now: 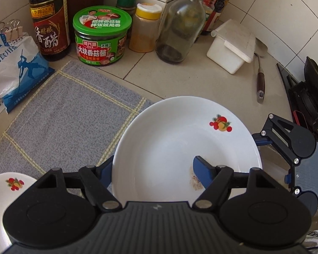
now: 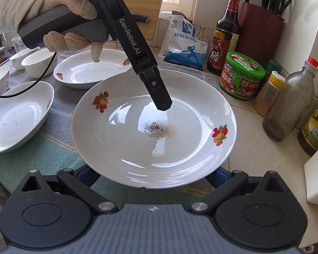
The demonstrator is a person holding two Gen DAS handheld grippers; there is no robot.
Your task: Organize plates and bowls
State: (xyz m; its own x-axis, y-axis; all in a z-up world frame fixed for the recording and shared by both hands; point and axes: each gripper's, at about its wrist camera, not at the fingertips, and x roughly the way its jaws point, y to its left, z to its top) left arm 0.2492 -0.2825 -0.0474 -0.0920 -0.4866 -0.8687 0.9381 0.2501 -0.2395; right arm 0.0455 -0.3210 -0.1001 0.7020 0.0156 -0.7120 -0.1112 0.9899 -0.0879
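1. White small bowls sit at the upper left of the right wrist view. Two deep plates with fruit prints lie below and beside them, all gathered on the checked cloth, probably waiting to be stacked
2. A gloved hand at the top left holds the left gripper, which reaches down into the middle of the frame
3. The main plate fills the centre, with its right part past the cloth's edge over the tiled counter. A speckled stain marks its floor
4. In the left wrist view, the left gripper's fingers are about half closed and straddle the plate's rim. One pad is hidden behind the outer wall and the other finger is inside, near the stain. This looks like a pinch on the sloped wall, made to lift or steady the plate, but I cannot tell whether the pads press on it
5. The right gripper, bottom centre, has its fingers spread wide, one on each side of the plate's near edge and lower than the rim. It seems set to support or take that side, and it holds nothing
6. A green jar and bottles crowd the right side, so any lift should probably swing away from them
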